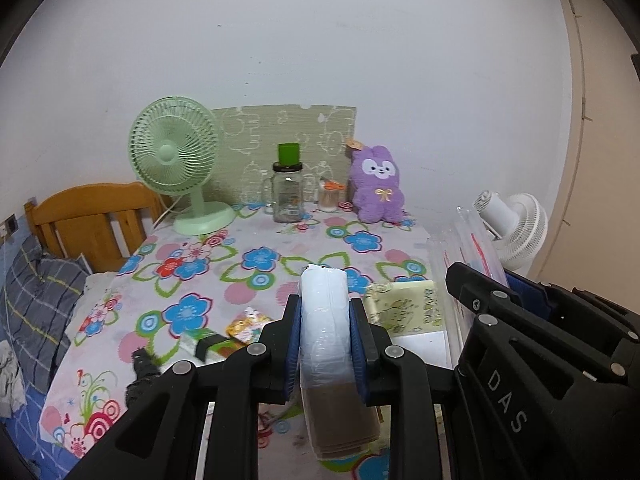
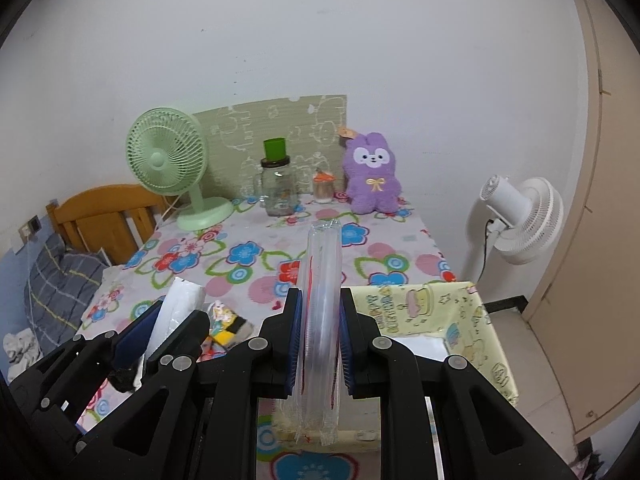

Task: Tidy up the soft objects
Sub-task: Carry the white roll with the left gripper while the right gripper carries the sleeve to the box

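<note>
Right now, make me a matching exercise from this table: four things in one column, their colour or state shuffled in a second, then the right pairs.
Things
1. round desk fan
2. plush rabbit toy
3. white plastic-wrapped soft pack
4. clear glass jar with handle

Colour or state
A. purple, sitting upright against the back panel
B. clamped between the left gripper fingers
C. pale green, standing at the table's back left
D. carries a green cup on its lid

Pairs: 1-C, 2-A, 3-B, 4-D

The left tongs (image 1: pixel 324 344) hide the white packet's (image 1: pixel 323 300) sides; its lower end is blurred.
</note>
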Motion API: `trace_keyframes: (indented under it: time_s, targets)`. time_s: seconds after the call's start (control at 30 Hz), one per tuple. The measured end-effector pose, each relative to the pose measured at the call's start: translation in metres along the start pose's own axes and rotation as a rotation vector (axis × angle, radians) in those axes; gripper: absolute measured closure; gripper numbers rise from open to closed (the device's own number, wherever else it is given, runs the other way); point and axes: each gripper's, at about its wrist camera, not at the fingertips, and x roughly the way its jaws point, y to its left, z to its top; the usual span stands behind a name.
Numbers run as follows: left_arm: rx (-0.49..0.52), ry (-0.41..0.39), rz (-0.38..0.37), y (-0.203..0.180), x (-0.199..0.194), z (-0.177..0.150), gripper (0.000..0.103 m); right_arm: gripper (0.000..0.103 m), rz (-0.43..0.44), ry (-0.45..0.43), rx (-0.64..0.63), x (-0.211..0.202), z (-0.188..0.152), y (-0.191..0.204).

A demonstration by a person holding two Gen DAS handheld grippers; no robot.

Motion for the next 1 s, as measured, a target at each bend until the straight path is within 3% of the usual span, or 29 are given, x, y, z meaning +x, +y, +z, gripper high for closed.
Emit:
trace_keyframes:
  time_s: [0.6,1.0]
  targets:
    - [0.048,0.050,-0.081,-0.054,0.034,-0.001,0.082,0.083,-0.071,0.034,0.050,0.017,-0.006,-0.061]
    - [0.097,0.137,-0.095,-0.087,0.065,-0.013,0.079,0.083,-0.106,0.109,0.101,0.044,-0.024,-0.101]
